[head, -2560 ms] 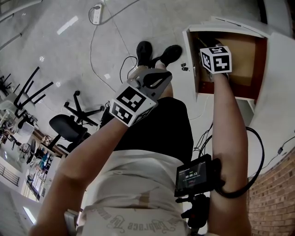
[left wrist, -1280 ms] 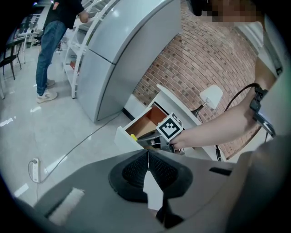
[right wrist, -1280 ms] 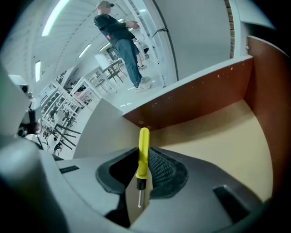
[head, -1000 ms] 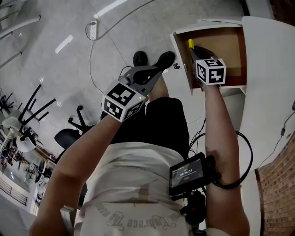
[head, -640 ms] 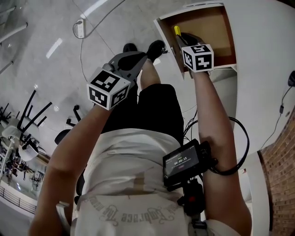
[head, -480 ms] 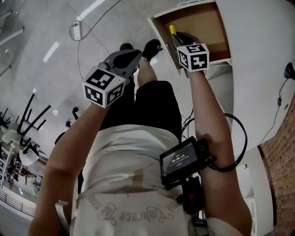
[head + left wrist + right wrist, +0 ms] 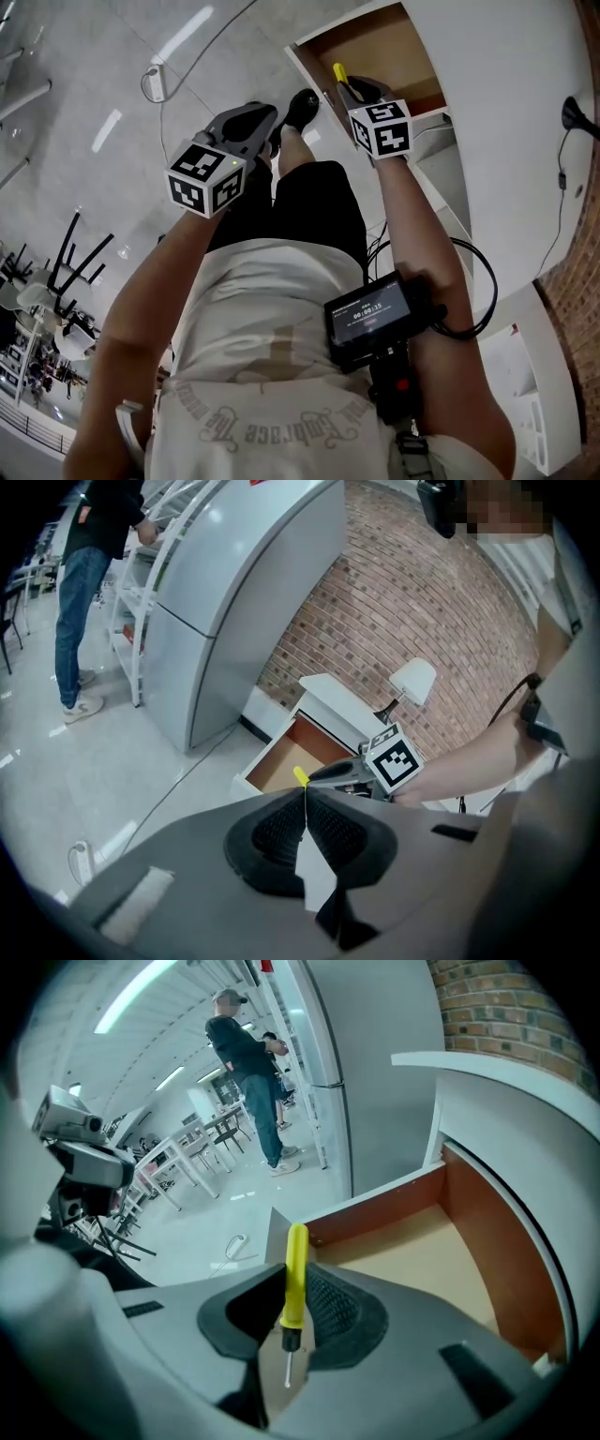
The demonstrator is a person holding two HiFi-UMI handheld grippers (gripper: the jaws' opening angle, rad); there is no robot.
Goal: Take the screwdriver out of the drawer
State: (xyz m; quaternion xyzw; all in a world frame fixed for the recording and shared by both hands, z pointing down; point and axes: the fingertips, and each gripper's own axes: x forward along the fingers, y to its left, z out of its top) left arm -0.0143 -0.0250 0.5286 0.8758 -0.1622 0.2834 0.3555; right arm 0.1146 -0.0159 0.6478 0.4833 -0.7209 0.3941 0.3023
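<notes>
Had the yellow screwdriver [image 7: 296,1262] pinched upright between the right gripper's [image 7: 297,1290] fingers at the open drawer's [image 7: 424,1241] front edge, with the left gripper's [image 7: 306,806] fingers pressed together on nothing.

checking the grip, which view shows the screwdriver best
The right gripper view: the whole screwdriver, yellow handle and metal shaft, clamped between the jaws. The head view shows only the handle's end; the left gripper view, a yellow speck.

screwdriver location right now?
The screwdriver is clamped in the right gripper, yellow handle sticking out past the jaws. In the head view it sits upper right, at the front edge of the open drawer.
</notes>
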